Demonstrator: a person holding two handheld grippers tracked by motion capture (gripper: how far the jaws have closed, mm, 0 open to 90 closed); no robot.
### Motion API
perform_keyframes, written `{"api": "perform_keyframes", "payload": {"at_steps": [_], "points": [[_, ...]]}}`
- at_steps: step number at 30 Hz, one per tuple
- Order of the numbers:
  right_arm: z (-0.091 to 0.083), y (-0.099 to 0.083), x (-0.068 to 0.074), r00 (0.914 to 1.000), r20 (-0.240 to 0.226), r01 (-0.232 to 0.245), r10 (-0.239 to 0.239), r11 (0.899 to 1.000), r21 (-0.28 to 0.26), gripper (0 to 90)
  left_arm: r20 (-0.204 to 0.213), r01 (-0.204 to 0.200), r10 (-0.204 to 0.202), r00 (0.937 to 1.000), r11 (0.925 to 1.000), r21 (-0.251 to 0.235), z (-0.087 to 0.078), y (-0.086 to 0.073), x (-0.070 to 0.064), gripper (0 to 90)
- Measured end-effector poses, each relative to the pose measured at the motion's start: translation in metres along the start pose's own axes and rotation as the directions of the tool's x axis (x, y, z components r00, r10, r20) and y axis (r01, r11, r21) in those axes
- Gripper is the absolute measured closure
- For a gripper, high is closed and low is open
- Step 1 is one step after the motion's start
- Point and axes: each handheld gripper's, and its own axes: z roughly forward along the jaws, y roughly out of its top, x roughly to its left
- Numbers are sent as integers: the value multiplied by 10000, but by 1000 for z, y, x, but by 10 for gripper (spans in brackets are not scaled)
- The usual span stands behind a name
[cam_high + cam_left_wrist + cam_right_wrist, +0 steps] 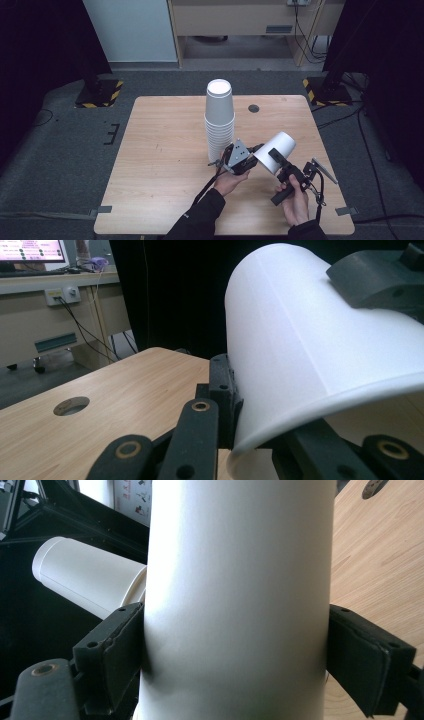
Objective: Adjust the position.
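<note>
Right gripper [274,161] has the paper cup [276,151] squeezed across its body, one black pad on either flank, and in the right gripper view those pads [116,645] press flat into the white wall, so that grip is solid. My cup hangs tilted in the air above the front right part of the table [165,150], bottom pointing up and away, open mouth turned down toward my left side. Now the left gripper [252,151] comes into play: its jaws sit right at the cup's rim [320,410], one on each side of the lip, and they look closed on that edge, pinching it. So I read this as a two-handed moment, a handover or a pull to free one cup, with the tall stack of cups [219,120] standing upside down just behind my left hand [227,181], near the table's middle. Next move calls for care: paper crushes easily, so one side has to let go cleanly before the other draws off, and any pull should run straight along the cup's axis rather than bending the rim. As for pose, both forearms come in low from the near edge, left hand palm-up under its gripper, angled right toward the cup, right hand [296,202] gripping its handle from below and pointing up and left.
</note>
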Motion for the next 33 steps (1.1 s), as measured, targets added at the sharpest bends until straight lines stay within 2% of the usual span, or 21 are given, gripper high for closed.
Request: {"api": "perform_keyframes", "payload": {"at_steps": [9, 14, 21, 33], "points": [[1, 1, 1, 9998, 75, 178, -179, 9998, 115, 148, 31, -47, 46, 10000, 9998, 179, -3, -1, 1, 840], [2, 4, 1, 9989, 72, 458, -459, 9989, 87, 144, 64, -101, 100, 9999, 9995, 301, -6, 0, 0, 835], [2, 5, 2, 9989, 85, 466, -467, 9988, 117, 135, 113, -71, 66, 9999, 9988, 480, -10, 0, 0, 840], [-3, 18, -2, 9961, 270, 848, -837, 9956, -407, 154, 476, -119, 82, 9988, 9968, 791, -21, 5, -3, 860]]}}
